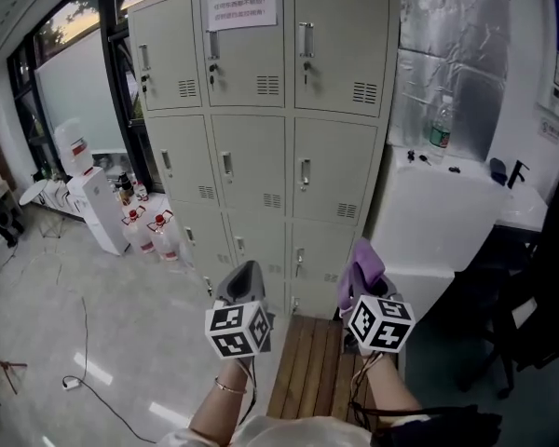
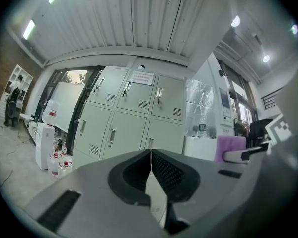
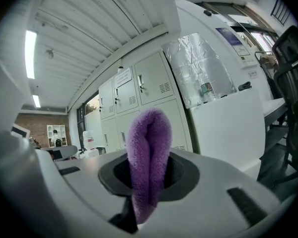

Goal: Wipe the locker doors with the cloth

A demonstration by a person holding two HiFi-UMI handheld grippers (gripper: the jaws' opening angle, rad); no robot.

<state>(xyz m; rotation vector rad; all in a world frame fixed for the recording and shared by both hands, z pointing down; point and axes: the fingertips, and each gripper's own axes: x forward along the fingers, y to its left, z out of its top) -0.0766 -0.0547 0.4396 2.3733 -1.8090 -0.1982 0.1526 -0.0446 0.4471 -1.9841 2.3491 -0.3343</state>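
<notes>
Holding a folded purple cloth point(image 1: 361, 270) that stands up out of its jaws, the right hand-held gripper point(image 3: 148, 175) is clamped shut on the fabric. The fold rises above the jaw tips and a loose end hangs below them. The left hand-held gripper point(image 2: 151, 168) is beside it, well apart, with its jaws pressed together along a thin seam and nothing between them. Both point toward the lockers point(image 1: 261, 128), a beige bank three doors wide with slim handles and small vent grilles. The cloth is in the air in front of the lower right doors and is not touching any of them; the right gripper view shows the lockers some way beyond the jaws. A paper notice point(image 1: 242, 5) with red print is stuck on the top middle door. Below the grippers, at the foot of the lockers, is a wooden slatted platform point(image 1: 307, 371). To the right of the lockers a white table point(image 1: 438, 208) carries a water bottle point(image 1: 440, 124), and behind it is a wall panel wrapped in shiny foil point(image 1: 452, 54). On the floor to the left are a white water dispenser point(image 1: 98, 208) and, just beside it, several clear jugs point(image 1: 154, 233) with red caps.
</notes>
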